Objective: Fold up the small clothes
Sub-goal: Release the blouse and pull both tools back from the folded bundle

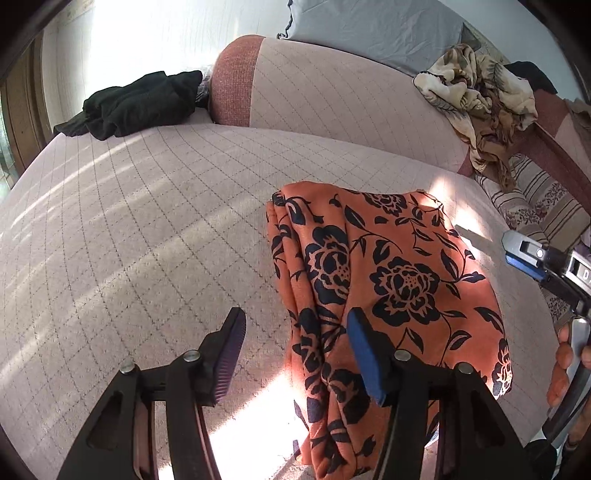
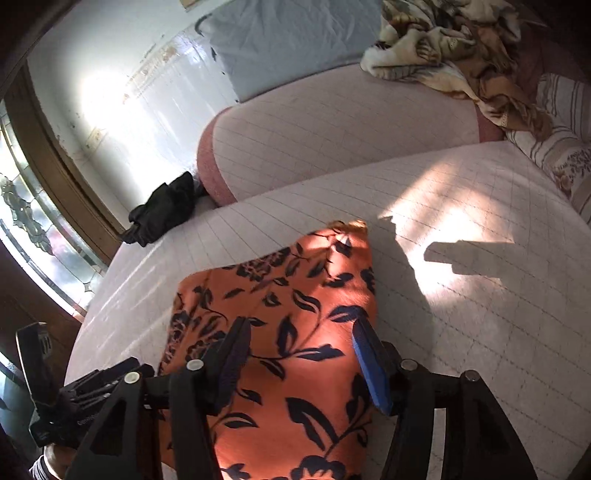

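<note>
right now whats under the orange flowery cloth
The orange floral cloth lies folded on the pink quilted cover, which shows all around it. Whatever might sit beneath its layers is covered.

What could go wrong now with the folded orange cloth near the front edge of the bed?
The orange floral cloth hangs over the bed's front edge, so it might slide off. The open left gripper sits astride its layered left fold and may catch only some layers, perhaps undoing the fold.

Quilted pink bed point(image 1: 147, 221); grey pillow point(image 1: 369, 29), beige crumpled blanket point(image 1: 476, 92), stained-glass window point(image 2: 33, 229)
</note>
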